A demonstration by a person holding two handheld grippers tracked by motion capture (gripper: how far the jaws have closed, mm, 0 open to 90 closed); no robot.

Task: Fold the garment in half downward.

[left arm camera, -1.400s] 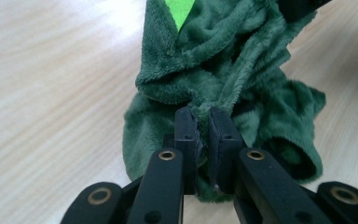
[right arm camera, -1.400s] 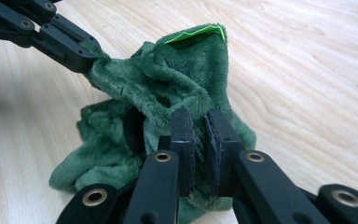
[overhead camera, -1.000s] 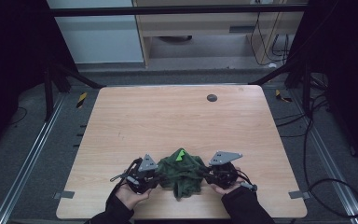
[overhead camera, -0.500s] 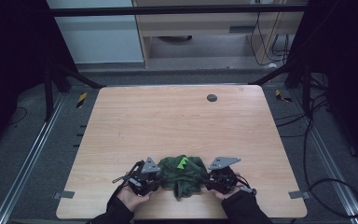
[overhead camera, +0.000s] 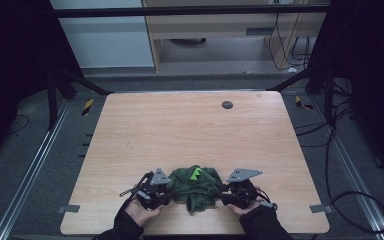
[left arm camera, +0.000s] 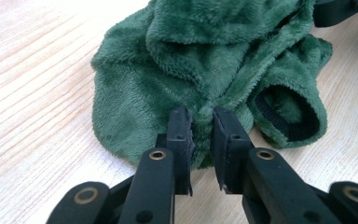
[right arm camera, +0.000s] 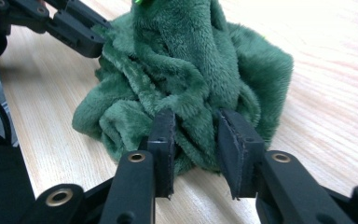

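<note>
Fingers on both grippers are nipped onto folds of the green fleece garment (overhead camera: pixel 195 186): left gripper (left arm camera: pixel 202 135) nearly closed on a thin pinch, right gripper (right arm camera: pixel 196 140) wider around a thicker bunch. Versus a second ago the bundle has been dragged toward the table's (overhead camera: pixel 190 125) near edge and scrunched tighter between the hands. Probably a regrip before spreading it; can't confirm how firm the right hold is.
</note>
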